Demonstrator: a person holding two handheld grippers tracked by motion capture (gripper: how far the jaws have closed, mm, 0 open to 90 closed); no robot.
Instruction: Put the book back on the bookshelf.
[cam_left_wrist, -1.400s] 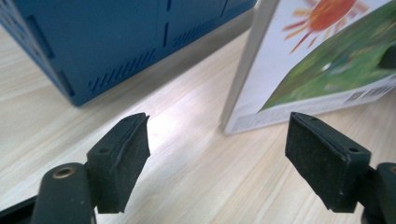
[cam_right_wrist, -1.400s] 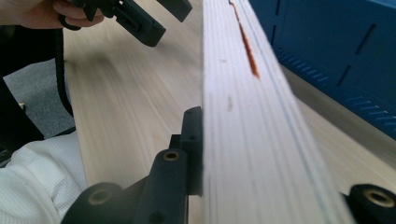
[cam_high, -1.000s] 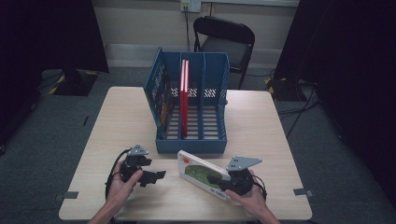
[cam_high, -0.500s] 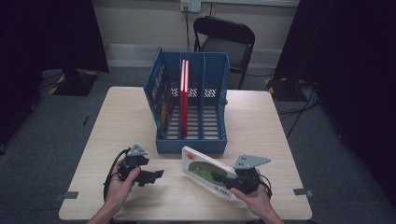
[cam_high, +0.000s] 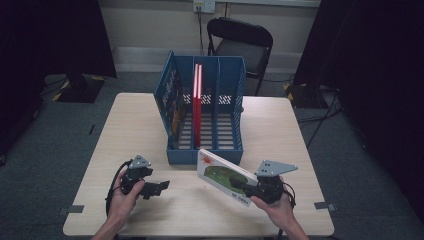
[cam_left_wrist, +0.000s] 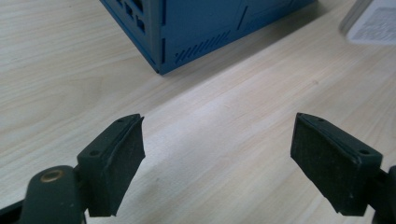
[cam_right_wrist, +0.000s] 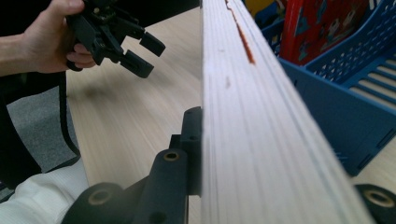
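Here the right gripper (cam_high: 239, 184) clamps a book (cam_high: 223, 176) tilted before the blue rack (cam_high: 205, 150); the left gripper (cam_high: 161, 187) hangs wide open, empty.

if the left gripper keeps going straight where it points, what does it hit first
Likely the blue rack: the open left gripper faces its near corner across bare table, nothing between. Depth is hard to judge.

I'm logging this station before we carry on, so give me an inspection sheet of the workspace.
Surface: light wooden table, bare apart from the items below.
Job's things: white picture book tilted, clamped by the right gripper; blue slotted rack holding a red book upright and another against its left wall.
Clutter: nothing seen.
Grippers: left gripper open, empty, over the table.
Cables: black cable loops from the left gripper.
Surroundings: black folding chair, grey carpet, dark curtains.
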